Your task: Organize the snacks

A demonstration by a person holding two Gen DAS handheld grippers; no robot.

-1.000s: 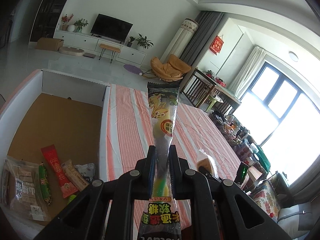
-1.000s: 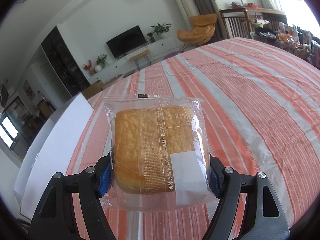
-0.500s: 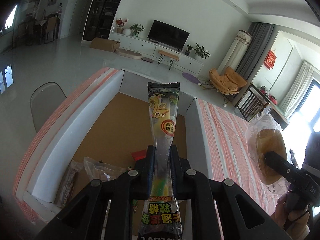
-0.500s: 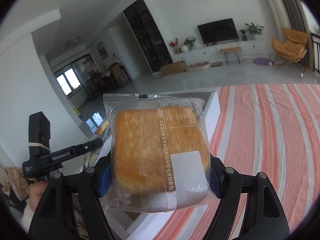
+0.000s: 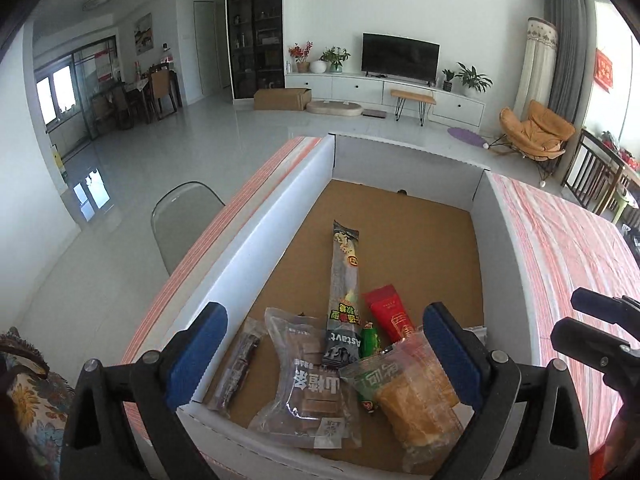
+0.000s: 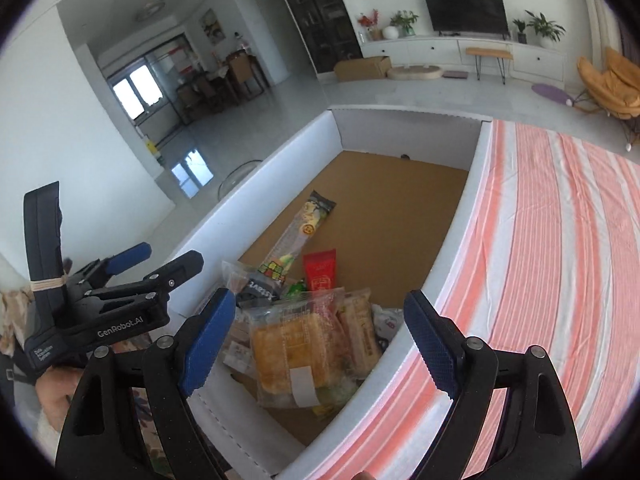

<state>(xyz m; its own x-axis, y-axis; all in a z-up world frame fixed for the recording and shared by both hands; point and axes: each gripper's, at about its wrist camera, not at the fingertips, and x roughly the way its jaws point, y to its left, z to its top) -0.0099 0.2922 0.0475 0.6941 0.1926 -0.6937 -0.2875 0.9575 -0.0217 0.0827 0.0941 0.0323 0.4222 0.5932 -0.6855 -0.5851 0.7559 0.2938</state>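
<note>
Both jaws are opening on nothing as the left hand-held gripper (image 5: pixel 324 356) and right hand-held gripper (image 6: pixel 320 344) are being held over the box (image 5: pixel 276 216), where the long candy packet (image 5: pixel 345 276) is lying lengthwise ahead and the cake packet (image 6: pixel 290 356) below the right one.

A home's open living room is showing here: a TV (image 5: pixel 400 57) is sitting at 12 o'clock on a long white cabinet (image 5: pixel 384 90) with potted plants (image 5: pixel 472 76), an orange lounge chair (image 5: pixel 534 130) is resting at 2 o'clock, and a dining table (image 5: pixel 140 88) with chairs is standing at 10 o'clock by glass doors.
</note>
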